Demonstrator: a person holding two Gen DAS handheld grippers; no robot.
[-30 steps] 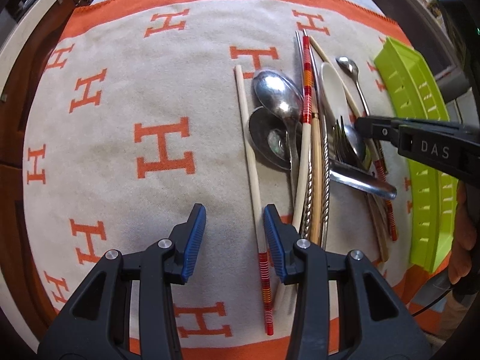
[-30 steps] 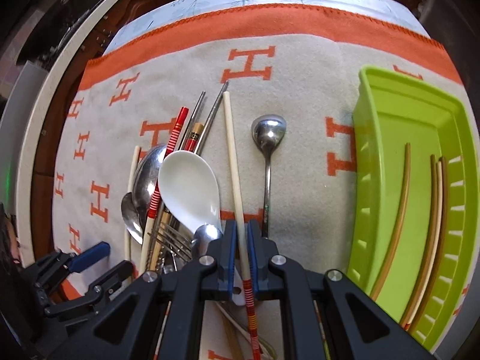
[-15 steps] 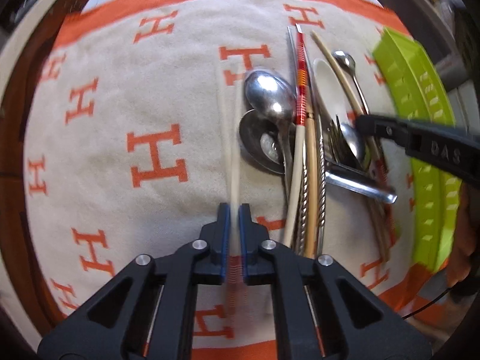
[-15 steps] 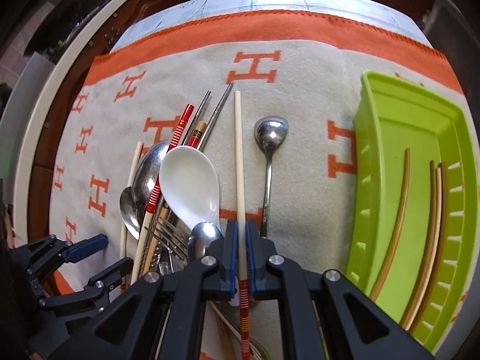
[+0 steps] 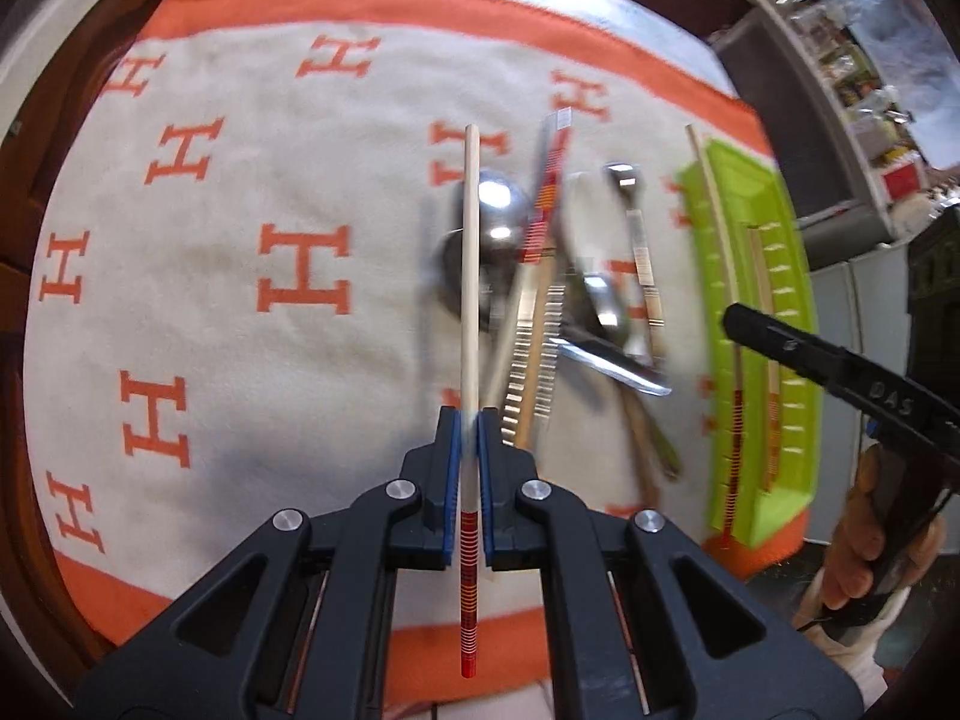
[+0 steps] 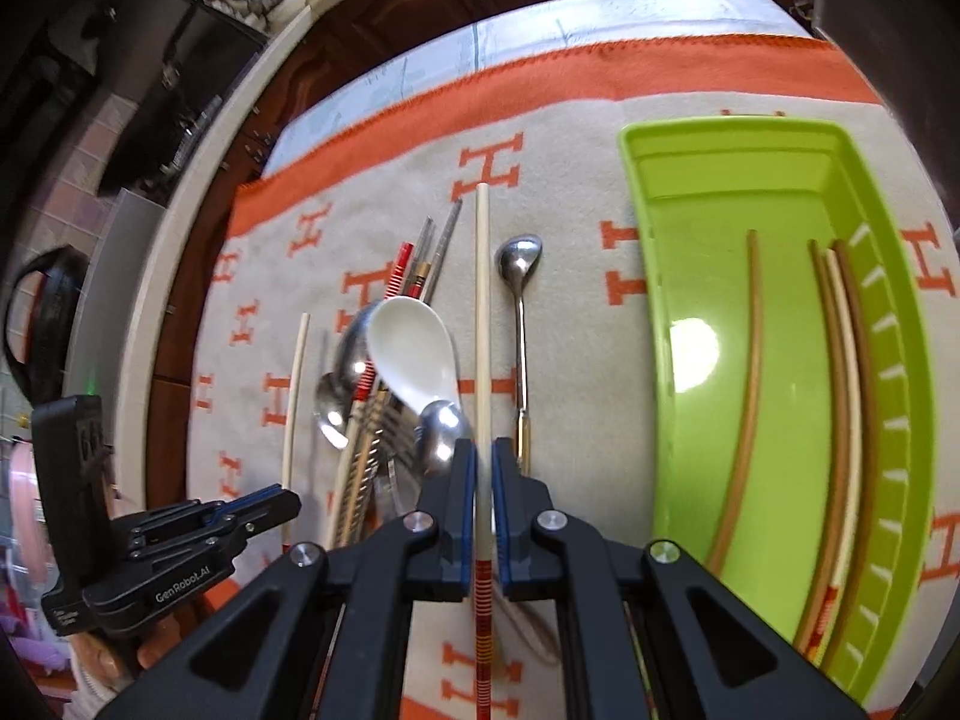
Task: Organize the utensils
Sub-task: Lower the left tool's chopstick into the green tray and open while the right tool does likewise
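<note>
My left gripper (image 5: pixel 470 438) is shut on a cream chopstick (image 5: pixel 471 252) with a red striped end, held off the cloth and pointing away over the metal spoons (image 5: pixel 498 222). My right gripper (image 6: pixel 483 456) is shut on a matching chopstick (image 6: pixel 483 300), held just left of the green tray (image 6: pixel 636 300). Several chopsticks (image 6: pixel 750 390) lie in the tray. In the left wrist view the right gripper (image 5: pixel 729 318) hangs by the tray's near wall (image 5: pixel 798 300). The right wrist view shows the left gripper (image 6: pixel 288 501) at the lower left with its chopstick (image 6: pixel 297 390).
A pile of utensils lies mid-cloth: a white ceramic spoon (image 6: pixel 408 348), metal spoons, a fork, striped and metal chopsticks, and a small spoon (image 6: pixel 519 258) apart to its right. The beige cloth (image 5: pixel 240 360) with orange H marks covers a round table. A hand (image 5: pixel 858 540) grips the right tool.
My left gripper has shut on the chopstick it straddled and raised it off the cloth. The right gripper has lifted its chopstick and shifted it right, nearer the green tray.
</note>
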